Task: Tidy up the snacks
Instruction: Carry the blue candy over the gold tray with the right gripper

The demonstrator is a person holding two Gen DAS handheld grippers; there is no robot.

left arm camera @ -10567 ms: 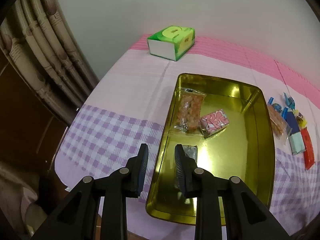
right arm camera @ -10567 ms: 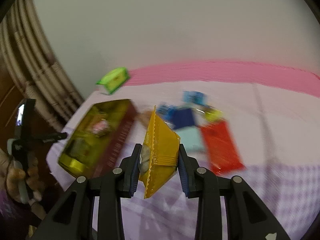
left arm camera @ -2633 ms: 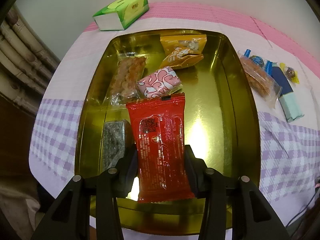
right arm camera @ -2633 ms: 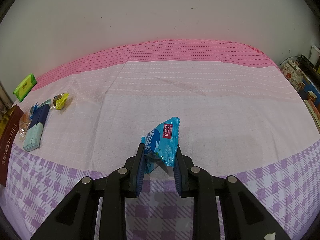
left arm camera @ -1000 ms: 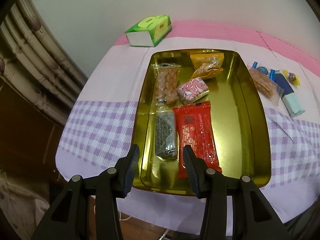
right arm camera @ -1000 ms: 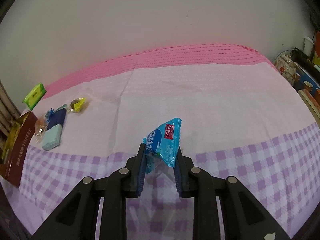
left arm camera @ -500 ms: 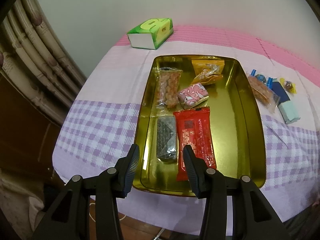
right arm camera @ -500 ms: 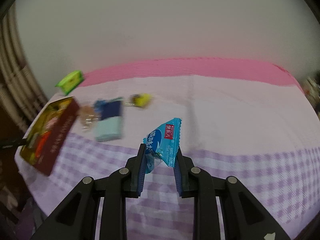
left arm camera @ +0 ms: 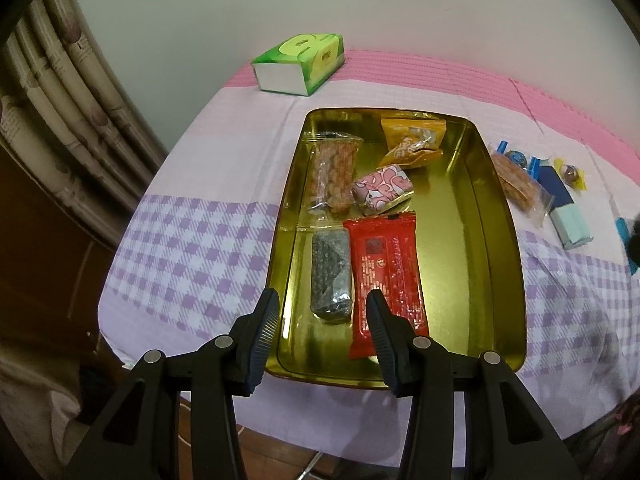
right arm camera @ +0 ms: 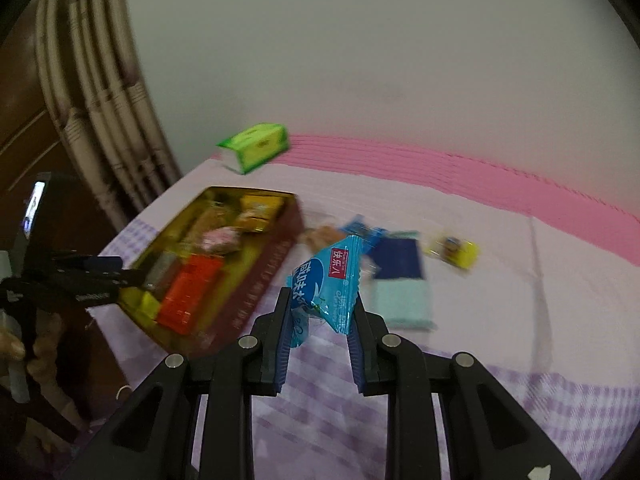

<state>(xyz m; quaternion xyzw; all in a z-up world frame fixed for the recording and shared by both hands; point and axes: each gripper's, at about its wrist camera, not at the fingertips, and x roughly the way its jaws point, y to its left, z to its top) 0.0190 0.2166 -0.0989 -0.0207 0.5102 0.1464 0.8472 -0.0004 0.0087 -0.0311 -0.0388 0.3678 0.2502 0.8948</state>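
Note:
A gold tin tray (left arm camera: 496, 264) holds a red packet (left arm camera: 386, 276), a dark packet (left arm camera: 331, 276), a pink wrapped snack (left arm camera: 383, 188), an orange bag (left arm camera: 414, 140) and a clear bag of nuts (left arm camera: 334, 178). My left gripper (left arm camera: 322, 336) is open and empty above the tray's near edge. My right gripper (right arm camera: 320, 332) is shut on a light blue snack packet (right arm camera: 326, 284), held in the air right of the tray (right arm camera: 264, 280). Loose snacks lie right of the tray: a nut bag (left arm camera: 518, 188), a dark blue packet (right arm camera: 396, 264), a mint green bar (right arm camera: 404, 306) and a yellow candy (right arm camera: 454, 250).
A green tissue box (left arm camera: 300, 62) stands at the back of the table against the wall. A curtain (left arm camera: 68, 112) hangs to the left. The table's front edge runs just below the tray. My left gripper also shows in the right wrist view (right arm camera: 88, 274).
My right gripper has swung left toward the tray, carrying the blue packet. My left gripper stays open over the tray's near edge, where the red packet lies released.

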